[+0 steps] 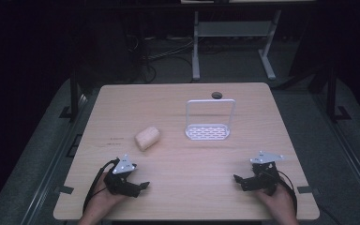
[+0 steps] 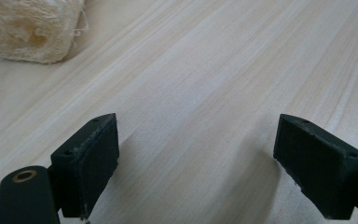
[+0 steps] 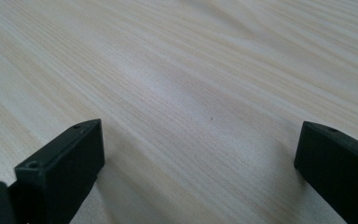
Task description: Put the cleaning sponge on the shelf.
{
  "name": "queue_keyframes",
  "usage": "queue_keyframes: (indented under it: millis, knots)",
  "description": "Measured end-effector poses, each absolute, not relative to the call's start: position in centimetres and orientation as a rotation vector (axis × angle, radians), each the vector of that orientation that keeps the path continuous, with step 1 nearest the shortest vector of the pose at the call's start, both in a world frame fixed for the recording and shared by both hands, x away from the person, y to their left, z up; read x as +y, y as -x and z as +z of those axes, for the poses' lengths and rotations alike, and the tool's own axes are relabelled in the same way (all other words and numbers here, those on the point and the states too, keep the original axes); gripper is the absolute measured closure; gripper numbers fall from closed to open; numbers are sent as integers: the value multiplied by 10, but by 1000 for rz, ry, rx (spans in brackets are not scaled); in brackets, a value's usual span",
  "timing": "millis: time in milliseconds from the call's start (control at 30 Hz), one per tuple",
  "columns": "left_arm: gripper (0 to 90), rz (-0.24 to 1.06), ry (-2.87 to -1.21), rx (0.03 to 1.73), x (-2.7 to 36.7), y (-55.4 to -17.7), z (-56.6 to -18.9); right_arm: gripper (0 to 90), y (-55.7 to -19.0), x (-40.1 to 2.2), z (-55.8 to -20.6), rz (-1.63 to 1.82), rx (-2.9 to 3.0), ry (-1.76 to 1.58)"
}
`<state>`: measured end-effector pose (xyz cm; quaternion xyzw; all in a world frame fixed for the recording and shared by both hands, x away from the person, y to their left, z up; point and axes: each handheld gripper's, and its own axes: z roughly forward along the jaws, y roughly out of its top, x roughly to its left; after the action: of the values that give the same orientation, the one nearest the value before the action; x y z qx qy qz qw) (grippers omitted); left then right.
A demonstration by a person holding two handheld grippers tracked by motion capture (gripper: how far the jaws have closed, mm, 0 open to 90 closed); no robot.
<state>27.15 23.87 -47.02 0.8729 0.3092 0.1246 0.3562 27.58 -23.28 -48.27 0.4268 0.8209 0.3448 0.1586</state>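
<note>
Both grippers rest at the near edge of the table (image 1: 178, 197), jaws spread, nothing held. White rack (image 1: 208, 123) stands beyond centre. Loofah (image 1: 147, 137) lies left of the rack, long axis slanting toward it. Left gripper (image 1: 143, 185) is just below the loofah, probably the likelier picker; right gripper (image 1: 236, 178) is well apart.

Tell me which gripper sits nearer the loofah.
The left gripper: the loofah lies just beyond it, while the right gripper sits across the table.
</note>
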Motion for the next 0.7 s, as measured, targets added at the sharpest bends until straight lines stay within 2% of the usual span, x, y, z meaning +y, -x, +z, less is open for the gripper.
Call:
queue_keyframes:
  millis: [700]
  knots:
    - [135, 336, -2252, 834, 252, -280, -458, 13, -276, -233, -483, 986, 2347, -1220]
